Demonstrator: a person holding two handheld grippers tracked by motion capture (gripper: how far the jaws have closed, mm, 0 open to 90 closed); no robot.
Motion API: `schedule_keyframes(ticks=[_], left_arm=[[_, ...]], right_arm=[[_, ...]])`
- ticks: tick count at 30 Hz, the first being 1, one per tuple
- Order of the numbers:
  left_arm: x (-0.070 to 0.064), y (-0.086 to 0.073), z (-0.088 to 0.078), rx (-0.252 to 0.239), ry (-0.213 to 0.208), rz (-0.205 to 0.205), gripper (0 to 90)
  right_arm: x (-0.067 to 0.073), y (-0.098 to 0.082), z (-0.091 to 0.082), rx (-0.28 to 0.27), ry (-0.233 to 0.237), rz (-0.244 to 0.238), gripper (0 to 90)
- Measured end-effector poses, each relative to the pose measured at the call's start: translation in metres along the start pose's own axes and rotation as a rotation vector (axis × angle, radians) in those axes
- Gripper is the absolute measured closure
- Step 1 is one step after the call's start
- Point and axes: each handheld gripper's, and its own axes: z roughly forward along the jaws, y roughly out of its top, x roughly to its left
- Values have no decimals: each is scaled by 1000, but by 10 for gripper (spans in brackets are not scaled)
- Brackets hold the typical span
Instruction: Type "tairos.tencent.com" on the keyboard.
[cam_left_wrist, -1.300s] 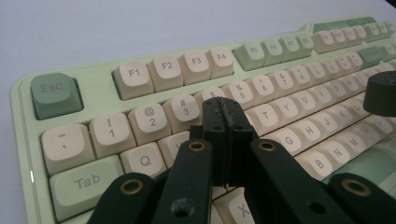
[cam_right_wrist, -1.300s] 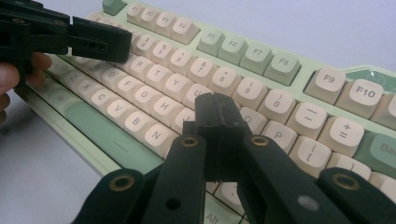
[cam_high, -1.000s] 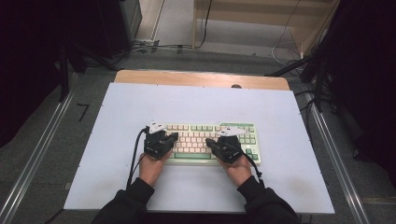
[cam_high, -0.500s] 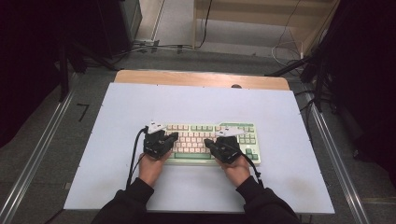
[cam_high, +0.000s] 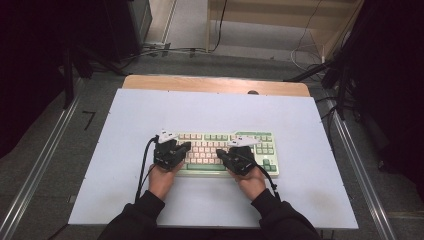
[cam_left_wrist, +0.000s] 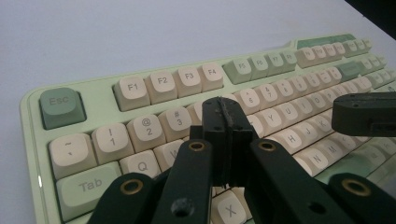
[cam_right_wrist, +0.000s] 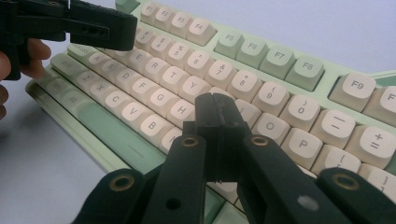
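On a pale blue table (cam_high: 125, 125) in a dim workroom, a green-and-cream keyboard (cam_high: 220, 142) lies near the person's edge. Over the keyboard's left half, the left gripper (cam_high: 186, 146) hangs with jaws pressed together, holding nothing. Over its right half, the right gripper (cam_high: 220, 152) is likewise closed and empty.

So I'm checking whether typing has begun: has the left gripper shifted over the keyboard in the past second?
No. The left gripper sits over the same left-hand keys of the keyboard as before, its jaws shut, with no visible shift against the keyboard's edge.
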Motion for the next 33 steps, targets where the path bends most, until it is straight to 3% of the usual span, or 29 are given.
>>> schedule_keyframes(ticks=[33], left_arm=[[0, 0, -2, 1, -5, 0, 900]], right_arm=[[17, -3, 14, 41, 30, -53, 877]])
